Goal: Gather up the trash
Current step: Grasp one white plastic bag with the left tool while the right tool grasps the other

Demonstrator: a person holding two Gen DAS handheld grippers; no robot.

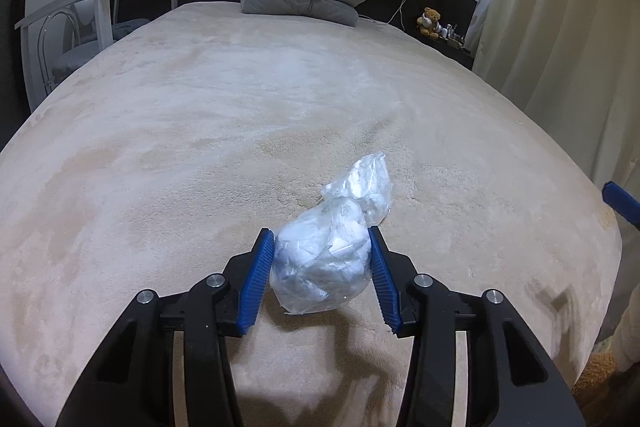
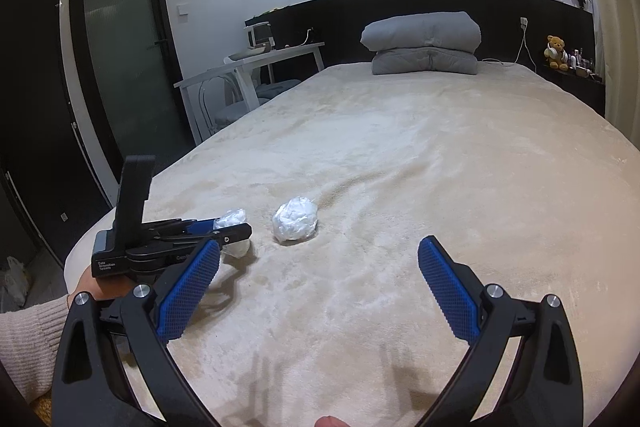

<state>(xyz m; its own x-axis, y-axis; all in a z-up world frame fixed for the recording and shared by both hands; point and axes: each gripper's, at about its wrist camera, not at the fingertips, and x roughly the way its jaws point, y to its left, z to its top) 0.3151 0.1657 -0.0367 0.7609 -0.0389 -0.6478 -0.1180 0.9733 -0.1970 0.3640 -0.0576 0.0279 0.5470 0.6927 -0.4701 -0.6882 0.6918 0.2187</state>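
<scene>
Left wrist view: left tongs [image 1: 322, 247] sit at 6 o'clock, both blue pads [image 1: 258, 279] pressed against a crumpled wad [image 1: 320, 267] wrapped in clear film. Wad looks gripped and casts a shadow below; whether it is clear of the bed [image 1: 200, 147] cannot be told. A second piece of clear film [image 1: 366, 187] trails from the wad toward 1 o'clock, touching it; whether attached is unclear.

Right wrist view: right tongs [image 2: 320, 267] are spread wide, nothing between the pads. Left tongs [image 2: 228, 233] appear at 9 o'clock, clenched on their wad [image 2: 232, 219]. A second wad [image 2: 295, 219] lies loose on the bed near centre, just beside the left tongs' tip and ahead of the right tongs.

Step, as judged: first pickup by the left side under way; second wad not yet taken. Next move likely calls for the right tongs to reach forward toward 11 o'clock, straddle the loose wad and close gently, since the film is soft and slippery.

Containers: a white bag [image 2: 14, 283] sits on the floor at 9 o'clock; contents not visible. No bin seen.
</scene>
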